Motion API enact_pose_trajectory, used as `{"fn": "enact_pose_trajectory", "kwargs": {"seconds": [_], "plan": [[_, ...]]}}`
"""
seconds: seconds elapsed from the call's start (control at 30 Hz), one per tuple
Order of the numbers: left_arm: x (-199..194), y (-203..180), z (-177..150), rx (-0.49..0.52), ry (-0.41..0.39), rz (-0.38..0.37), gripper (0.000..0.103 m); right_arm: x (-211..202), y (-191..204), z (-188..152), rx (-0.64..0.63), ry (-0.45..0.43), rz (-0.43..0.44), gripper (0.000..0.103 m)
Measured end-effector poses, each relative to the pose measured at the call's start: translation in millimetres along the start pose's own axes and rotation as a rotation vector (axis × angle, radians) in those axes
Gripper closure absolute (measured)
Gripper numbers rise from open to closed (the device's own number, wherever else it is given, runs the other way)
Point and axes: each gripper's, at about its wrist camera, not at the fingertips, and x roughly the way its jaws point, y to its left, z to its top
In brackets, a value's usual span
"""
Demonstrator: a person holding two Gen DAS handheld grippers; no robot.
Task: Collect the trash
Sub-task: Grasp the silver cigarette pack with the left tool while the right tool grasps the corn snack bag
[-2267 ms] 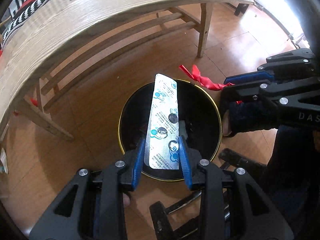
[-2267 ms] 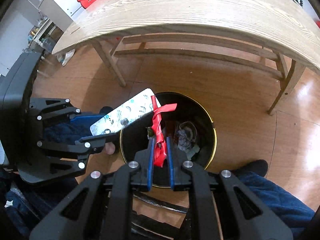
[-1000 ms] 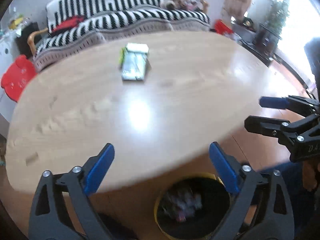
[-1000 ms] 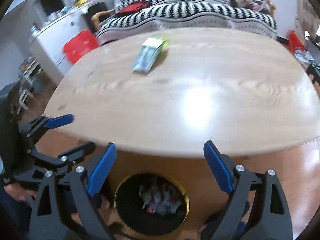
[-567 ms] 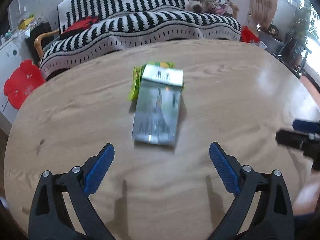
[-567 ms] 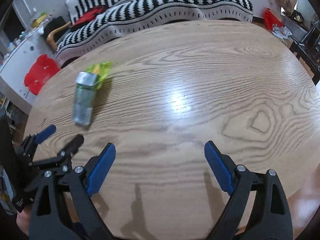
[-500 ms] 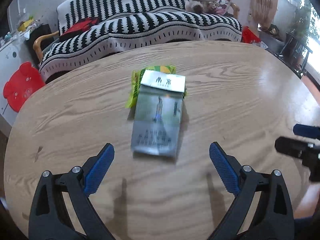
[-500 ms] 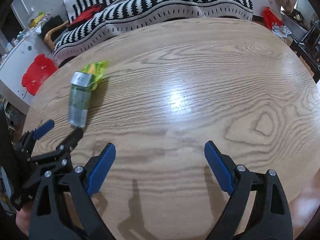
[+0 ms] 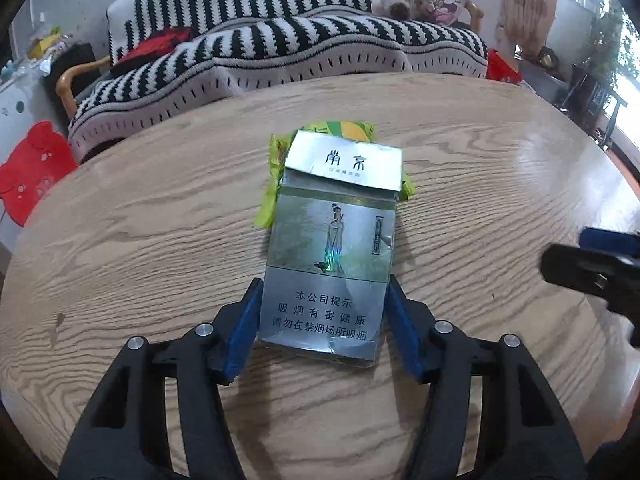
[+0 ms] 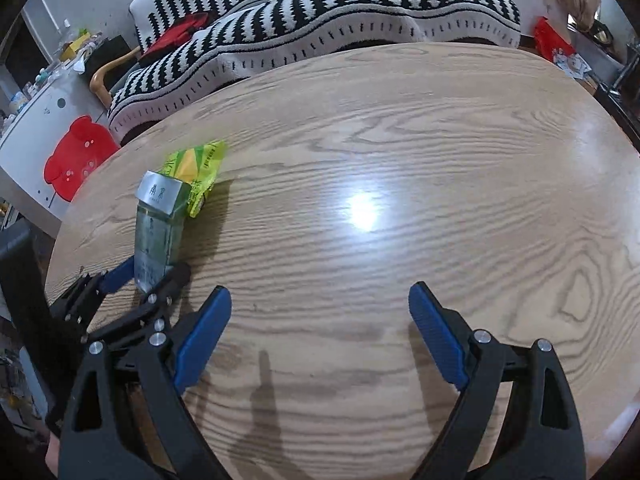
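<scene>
A silver-green cigarette pack (image 9: 332, 248) lies flat on the oval wooden table (image 9: 140, 240), its far end resting on a crumpled yellow-green wrapper (image 9: 274, 184). My left gripper (image 9: 324, 320) straddles the pack's near end. Its jaws are closing, and the blue pads (image 9: 244, 328) rest against the pack's two long sides. The right wrist view shows the same pack (image 10: 158, 224) and wrapper (image 10: 200, 166) at the left, between the left gripper's (image 10: 148, 276) fingers. My right gripper (image 10: 320, 332) hovers wide open over bare wood, nothing between its fingers. Its tip (image 9: 592, 268) shows at the right edge.
A black-and-white striped sofa (image 9: 320, 52) stands behind the table, with a red cushion and a soft toy on it. A red bear-shaped stool (image 10: 76, 156) and a white cabinet (image 10: 36, 108) stand at the left. Potted plants and dark furniture are at the far right.
Both grippers left the bin and came over the table. My left gripper slid up to the cigarette pack and its jaws narrowed onto its sides. The right gripper stayed wide.
</scene>
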Motion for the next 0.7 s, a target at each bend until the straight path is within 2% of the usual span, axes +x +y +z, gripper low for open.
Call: {"fn": "enact_pose_trajectory", "kwargs": {"seconds": [0.17,0.27,0.3,0.33,0.37,0.43,0.57,0.6,0.63,0.67,0.7], "plan": [[-23.7,11.3,-11.0,0.000,-0.008,-0.010,0.046,11.0,14.5,11.5,0.014,-0.004,0.060,0.016],[-41.4,24.7,-20.6,0.001,-0.010,-0.014,0.048,20.8,24.0,21.5,0.053,-0.004,0.125,0.016],[-46.5,28.6,-23.7,0.001,-0.011,-0.015,0.050,25.8,28.0,26.3,0.068,-0.001,0.151,0.016],[-52.6,34.6,-27.6,-0.003,-0.007,-0.016,0.070,31.5,32.3,31.6,0.082,0.001,0.176,0.016],[-56.6,40.4,-30.6,-0.011,0.004,-0.017,0.075,35.3,35.5,35.4,0.089,0.004,0.188,0.015],[-64.8,54.1,-38.3,-0.046,0.008,-0.034,0.075,49.2,45.7,45.6,0.100,0.010,0.210,0.015],[-63.0,72.6,-50.8,-0.060,0.032,-0.017,0.077,70.8,58.5,62.1,0.123,0.018,0.245,0.013],[-61.0,79.1,-53.0,-0.079,0.044,-0.024,0.077,72.7,61.3,65.2,0.126,0.018,0.248,0.012],[-60.3,82.3,-53.2,-0.085,0.046,-0.027,0.072,75.4,62.7,67.7,0.133,0.024,0.263,0.012],[-59.3,84.9,-53.3,-0.087,0.044,-0.031,0.054,77.2,63.6,68.9,0.141,0.026,0.278,0.012],[-59.0,86.3,-52.6,-0.083,0.032,-0.032,0.041,79.3,67.1,70.3,0.139,0.026,0.287,0.012]]}}
